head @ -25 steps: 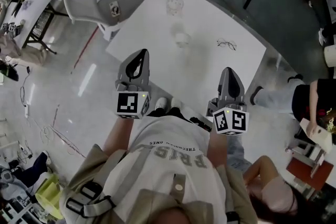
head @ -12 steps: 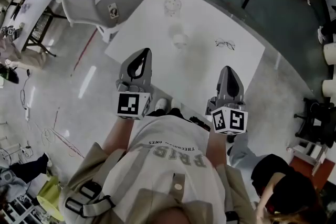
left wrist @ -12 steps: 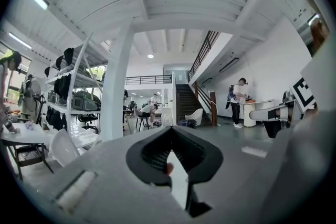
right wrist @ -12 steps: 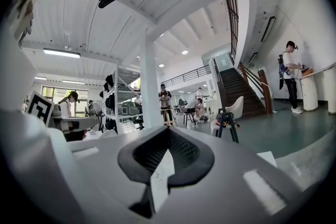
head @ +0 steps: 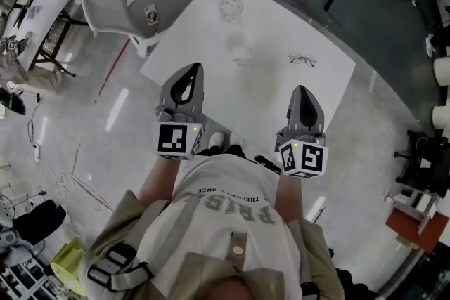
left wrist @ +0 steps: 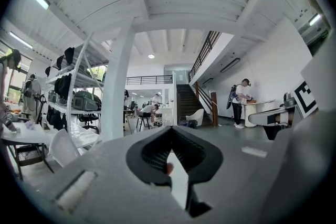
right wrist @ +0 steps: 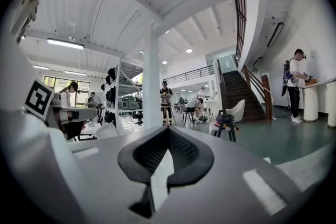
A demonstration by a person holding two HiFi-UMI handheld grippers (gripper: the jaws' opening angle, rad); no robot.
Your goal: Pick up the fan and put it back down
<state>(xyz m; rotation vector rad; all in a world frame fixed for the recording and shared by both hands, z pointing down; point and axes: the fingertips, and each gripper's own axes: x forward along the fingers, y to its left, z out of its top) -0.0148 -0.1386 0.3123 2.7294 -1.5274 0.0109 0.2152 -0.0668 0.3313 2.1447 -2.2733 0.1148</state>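
On the counter (head: 281, 95), only the head view shows eyeglasses (head: 304, 60). Gripper views show a staircase (right wrist: 239, 89) instead; left tongs (head: 193, 69) and right tongs (head: 302, 90) are closed, empty.

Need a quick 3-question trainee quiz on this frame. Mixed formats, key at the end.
1. True or false: the left gripper is holding something lifted off the white table.
2. Multiple choice: in the head view, the eyeglasses lie nearer to which?
A. left gripper
B. right gripper
C. equally near both
3. Fill in: in their own views, both grippers' jaws are ____ with nothing between them.

Key: 1 false; 2 B; 3 shut.
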